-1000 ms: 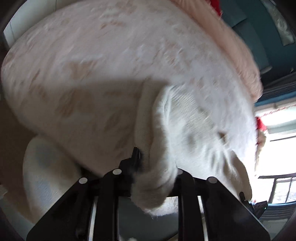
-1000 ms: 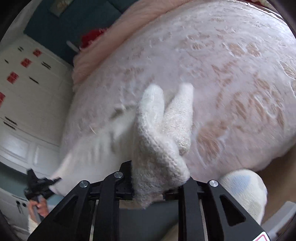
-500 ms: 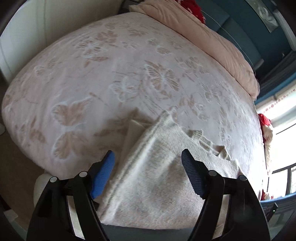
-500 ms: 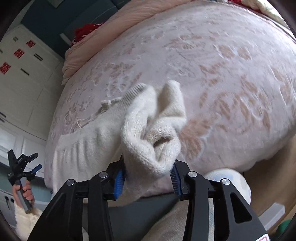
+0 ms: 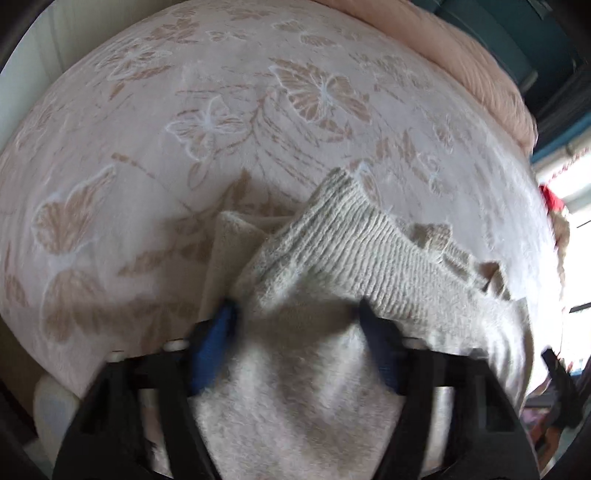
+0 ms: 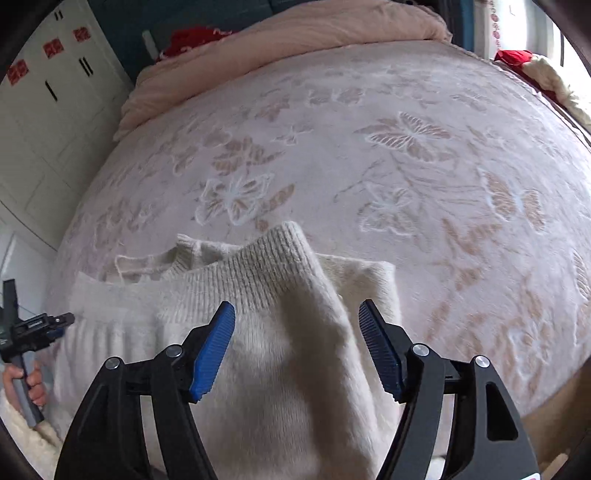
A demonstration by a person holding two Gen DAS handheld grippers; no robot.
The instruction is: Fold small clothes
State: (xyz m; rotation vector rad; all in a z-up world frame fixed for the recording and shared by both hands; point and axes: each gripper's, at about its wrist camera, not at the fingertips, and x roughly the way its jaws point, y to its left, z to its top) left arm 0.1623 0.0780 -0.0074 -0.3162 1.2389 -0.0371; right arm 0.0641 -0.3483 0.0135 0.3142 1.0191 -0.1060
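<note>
A cream knitted sweater [image 5: 354, 258] lies folded over itself on the bed, ribbed hem on top. It also shows in the right wrist view [image 6: 273, 295]. My left gripper [image 5: 295, 317] is open, its blue pads [image 5: 214, 339] on either side of the fabric near the fold, blurred by motion. My right gripper [image 6: 297, 317] is open and empty, just above the sweater's right end. The left gripper, held in a hand, also shows in the right wrist view [image 6: 33, 328] at the far left.
The pale pink bedspread [image 6: 406, 147] with butterfly patterns covers the bed. A pink duvet [image 6: 295, 33] is bunched at the head. White cupboards [image 6: 40, 110] stand to the left. Red and cream clothing [image 6: 532, 66] lies at the far right edge.
Both grippers held the sweater a second ago. The left opened first, then the right let go. The sweater now lies on the bed, and the left gripper has moved back onto the fabric.
</note>
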